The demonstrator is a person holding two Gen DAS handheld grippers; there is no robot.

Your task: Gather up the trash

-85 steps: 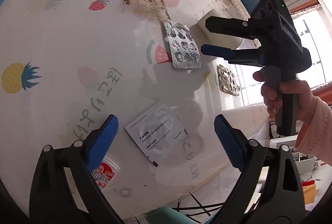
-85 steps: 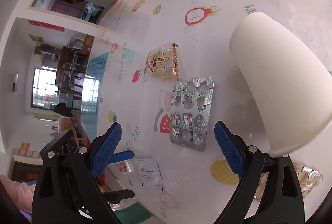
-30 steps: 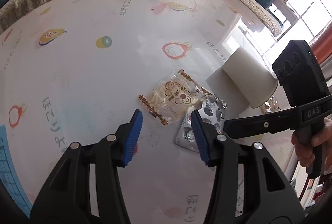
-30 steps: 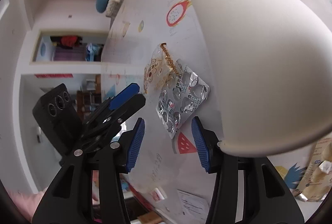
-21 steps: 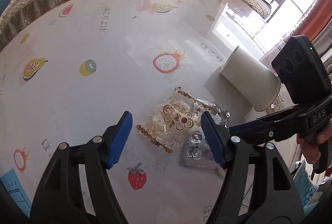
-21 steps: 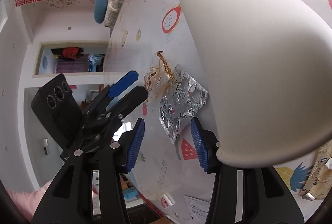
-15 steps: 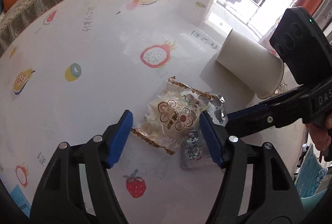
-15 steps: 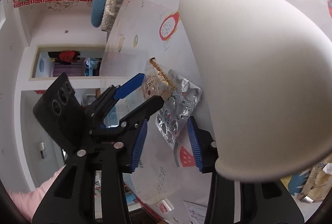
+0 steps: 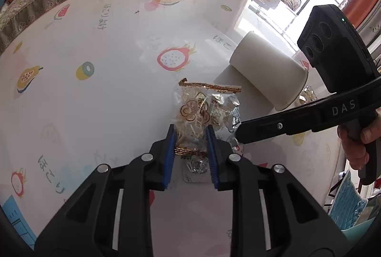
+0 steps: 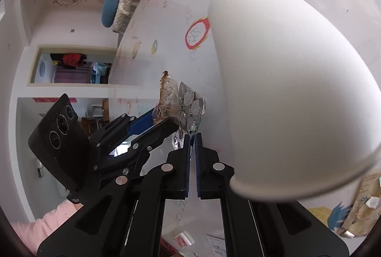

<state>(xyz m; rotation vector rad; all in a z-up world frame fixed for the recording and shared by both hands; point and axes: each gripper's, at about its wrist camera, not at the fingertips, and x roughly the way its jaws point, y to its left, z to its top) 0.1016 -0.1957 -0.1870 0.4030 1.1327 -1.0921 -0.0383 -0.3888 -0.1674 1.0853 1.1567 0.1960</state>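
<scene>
We see our left gripper (image 9: 190, 131), having just closed, clamped on the snack wrapper (image 9: 194, 114), whose long axis points toward the paper cup (image 9: 269, 75). Beside that cup, our right gripper (image 10: 192, 136) has just closed on the foil blister pack (image 10: 194, 111).

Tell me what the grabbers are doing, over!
Left gripper clamped on snack wrapper. Right gripper shut on pill blister pack. Tipped paper cup close beside.

My left fingers (image 9: 212, 149) cover the lower sides of the clear gold-edged snack wrapper (image 9: 193, 114); it hides much of the crumpled silver blister pack (image 9: 226, 114). The white paper cup (image 10: 285, 90) blocks everything right of my right fingers (image 10: 197, 161).
</scene>
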